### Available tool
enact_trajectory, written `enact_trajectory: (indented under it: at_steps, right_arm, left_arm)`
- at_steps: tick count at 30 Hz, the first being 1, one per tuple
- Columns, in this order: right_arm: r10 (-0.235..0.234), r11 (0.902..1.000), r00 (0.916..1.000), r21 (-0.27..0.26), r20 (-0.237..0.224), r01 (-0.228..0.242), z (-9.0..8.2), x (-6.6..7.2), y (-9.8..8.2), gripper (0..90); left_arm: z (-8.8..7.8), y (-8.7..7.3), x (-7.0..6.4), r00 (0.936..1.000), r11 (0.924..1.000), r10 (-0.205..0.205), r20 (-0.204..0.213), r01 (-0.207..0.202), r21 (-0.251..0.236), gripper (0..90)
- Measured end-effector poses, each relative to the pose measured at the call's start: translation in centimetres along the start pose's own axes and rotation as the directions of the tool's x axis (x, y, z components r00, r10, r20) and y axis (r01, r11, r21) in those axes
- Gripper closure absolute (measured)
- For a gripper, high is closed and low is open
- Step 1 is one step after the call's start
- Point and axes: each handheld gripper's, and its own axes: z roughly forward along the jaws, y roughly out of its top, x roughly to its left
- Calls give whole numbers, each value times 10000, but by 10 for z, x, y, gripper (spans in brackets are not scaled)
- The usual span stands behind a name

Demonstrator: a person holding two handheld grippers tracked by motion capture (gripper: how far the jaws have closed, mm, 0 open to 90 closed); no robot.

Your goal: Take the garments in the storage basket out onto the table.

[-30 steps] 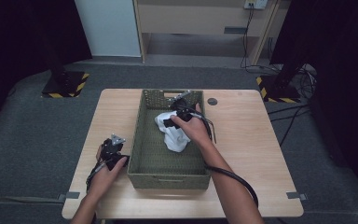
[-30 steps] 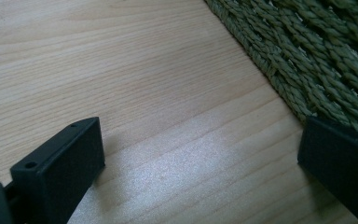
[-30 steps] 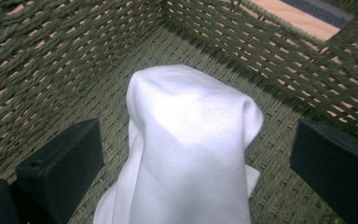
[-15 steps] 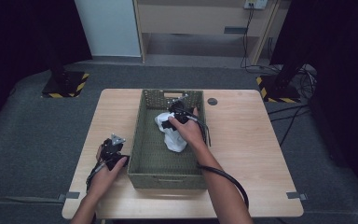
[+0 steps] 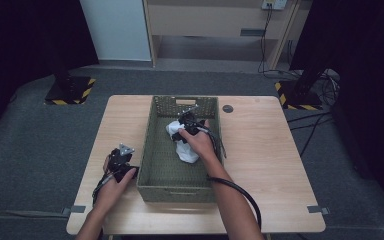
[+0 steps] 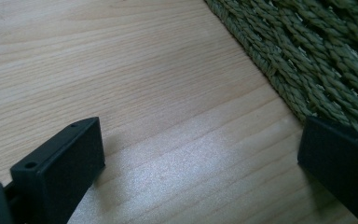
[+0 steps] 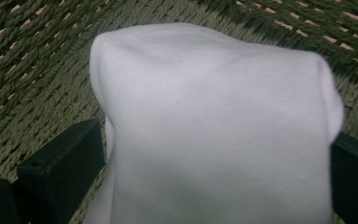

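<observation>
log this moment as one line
right gripper: open around white cloth in basket | left gripper: open, over table

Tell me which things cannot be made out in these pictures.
- White cloth, right gripper view: cut off by the bottom edge; what garment it is stays unclear.
- Right gripper, high view: fingers hidden by the hand and the cloth.
- Woven basket, left gripper view: cut off by the frame edge.
- Dark disc on the table, high view: too small to identify.

A crumpled white cloth [image 5: 185, 145] is lying bunched up inside the green woven basket [image 5: 156, 150], near its far end.
</observation>
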Motion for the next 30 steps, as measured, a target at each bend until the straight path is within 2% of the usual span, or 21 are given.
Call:
enact_trajectory:
  at_steps: [14,19,23,30]
  right_arm:
    - [160,9994,9998,311,-117,-156,12,-1,-9,31]
    - [51,9992,10000,385,-41,-49,13,-1,-10,47]
    - [5,9988,10000,492,19,-6,13,-1,-10,110]
    - [-246,9979,9997,606,45,243,9,0,-8,284]
  left_arm:
    - [0,0,0,10000,10000,1,2,-1,1,0]
    - [0,0,0,10000,10000,3,4,-3,2,0]
    - [0,0,0,10000,10000,4,3,-4,3,0]
    - [0,0,0,10000,10000,2,3,-2,0,0]
